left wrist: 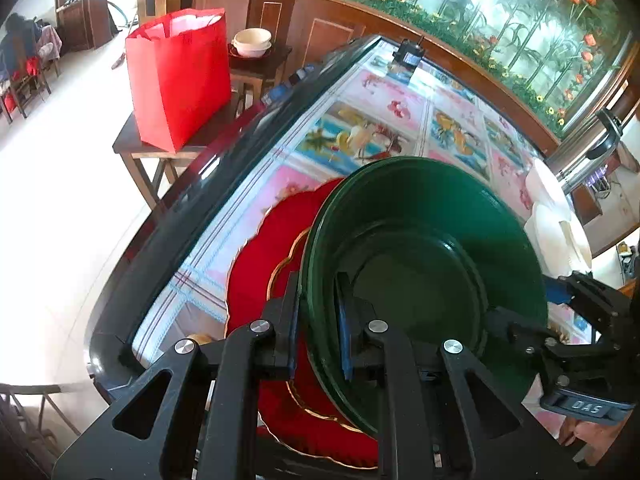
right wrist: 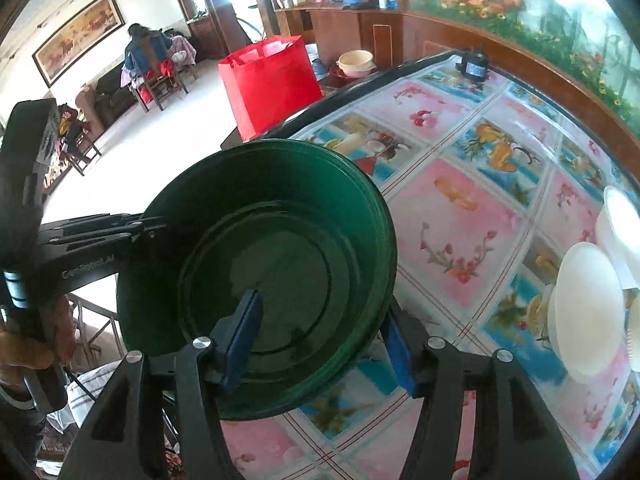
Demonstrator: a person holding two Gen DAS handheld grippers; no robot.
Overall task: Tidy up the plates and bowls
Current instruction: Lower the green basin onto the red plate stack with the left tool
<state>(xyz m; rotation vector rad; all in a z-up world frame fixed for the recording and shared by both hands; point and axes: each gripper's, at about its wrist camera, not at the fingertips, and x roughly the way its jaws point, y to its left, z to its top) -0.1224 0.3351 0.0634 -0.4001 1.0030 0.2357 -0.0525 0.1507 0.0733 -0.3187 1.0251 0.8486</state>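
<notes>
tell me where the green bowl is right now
The green bowl is off the table, its rim pinched in the left tongs, tilted above the red plate at the table's near-left edge; white dishes sit further right.

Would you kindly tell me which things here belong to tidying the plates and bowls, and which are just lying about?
Part of the job:
- green bowl, its rim pinched by the left gripper
- right gripper, open astride the bowl's other rim
- red plate beneath the bowl
- white bowls

Just lying about:
- red bag
- cream bowls on the side table
- small black device
</notes>
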